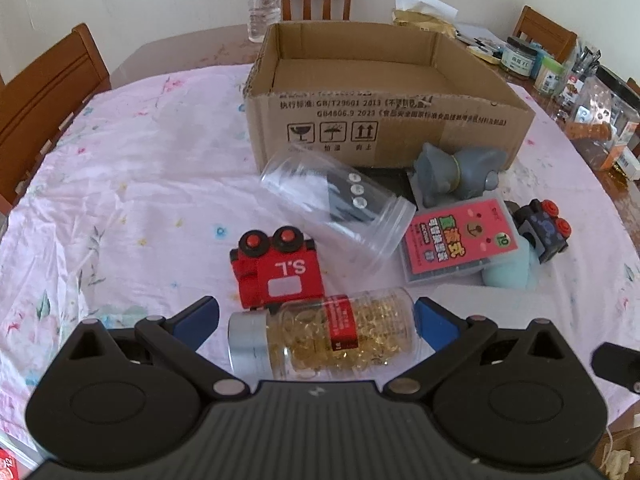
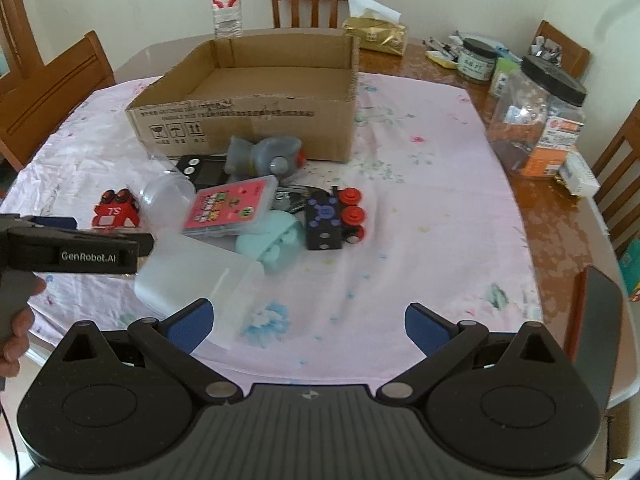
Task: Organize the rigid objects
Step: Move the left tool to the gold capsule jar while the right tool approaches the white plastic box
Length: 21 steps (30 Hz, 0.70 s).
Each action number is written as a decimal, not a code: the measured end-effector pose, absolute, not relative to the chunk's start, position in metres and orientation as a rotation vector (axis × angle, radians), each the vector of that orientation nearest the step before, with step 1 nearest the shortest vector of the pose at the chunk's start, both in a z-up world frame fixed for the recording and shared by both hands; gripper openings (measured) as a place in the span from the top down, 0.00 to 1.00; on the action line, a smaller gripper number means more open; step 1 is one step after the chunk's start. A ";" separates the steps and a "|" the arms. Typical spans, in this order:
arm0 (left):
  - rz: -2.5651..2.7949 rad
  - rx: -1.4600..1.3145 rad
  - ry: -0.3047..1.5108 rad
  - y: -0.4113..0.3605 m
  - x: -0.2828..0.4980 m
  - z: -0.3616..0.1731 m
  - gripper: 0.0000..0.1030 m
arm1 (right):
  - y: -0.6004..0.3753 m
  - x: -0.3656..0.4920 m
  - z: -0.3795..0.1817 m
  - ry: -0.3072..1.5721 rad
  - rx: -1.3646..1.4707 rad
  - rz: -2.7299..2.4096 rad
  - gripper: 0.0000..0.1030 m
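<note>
My left gripper is open, its blue fingers on either side of a capsule bottle lying on its side with a silver cap. Beyond it lie a red toy truck, a clear empty jar, a pink card case, a grey toy, a black toy car and a teal object. An open cardboard box stands behind them. My right gripper is open and empty over the cloth, with a frosted plastic box by its left finger.
A water bottle and a gold tissue box stand behind the cardboard box. Jars and small containers crowd the right side of the table. Wooden chairs surround the table. The left gripper body shows at the left.
</note>
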State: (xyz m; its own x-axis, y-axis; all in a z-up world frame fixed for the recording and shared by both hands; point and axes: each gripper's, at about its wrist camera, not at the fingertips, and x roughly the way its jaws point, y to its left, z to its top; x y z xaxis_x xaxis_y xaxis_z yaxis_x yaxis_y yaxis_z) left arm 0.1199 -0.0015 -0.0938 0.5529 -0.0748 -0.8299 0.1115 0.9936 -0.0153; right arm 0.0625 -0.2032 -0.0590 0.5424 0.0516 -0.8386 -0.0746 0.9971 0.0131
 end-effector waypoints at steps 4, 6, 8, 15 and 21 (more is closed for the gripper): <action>-0.109 0.046 0.989 0.008 0.113 -0.094 0.00 | -0.195 0.067 -0.061 1.004 -0.017 0.108 0.00; -0.105 0.062 0.993 0.014 0.108 -0.094 0.00 | -0.190 0.068 -0.062 1.005 -0.023 0.119 0.00; -0.100 0.080 0.990 0.021 0.105 -0.095 0.00 | -0.185 0.070 -0.063 1.008 -0.032 0.128 0.00; -0.130 0.133 0.968 0.032 0.099 -0.096 0.00 | -0.161 0.083 -0.063 0.981 -0.094 0.172 0.00; -0.169 0.182 0.943 0.034 0.096 -0.094 0.00 | -0.135 0.106 -0.069 0.965 -0.121 0.184 0.00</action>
State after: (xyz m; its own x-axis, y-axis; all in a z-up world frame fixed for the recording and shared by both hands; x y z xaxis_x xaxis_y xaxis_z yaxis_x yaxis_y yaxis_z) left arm 0.0957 0.0336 -0.0939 0.5761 -0.0640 -0.8149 0.2228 0.9715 0.0812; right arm 0.1061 -0.1351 -0.0694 0.5556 0.1012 -0.8252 -0.2089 0.9777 -0.0208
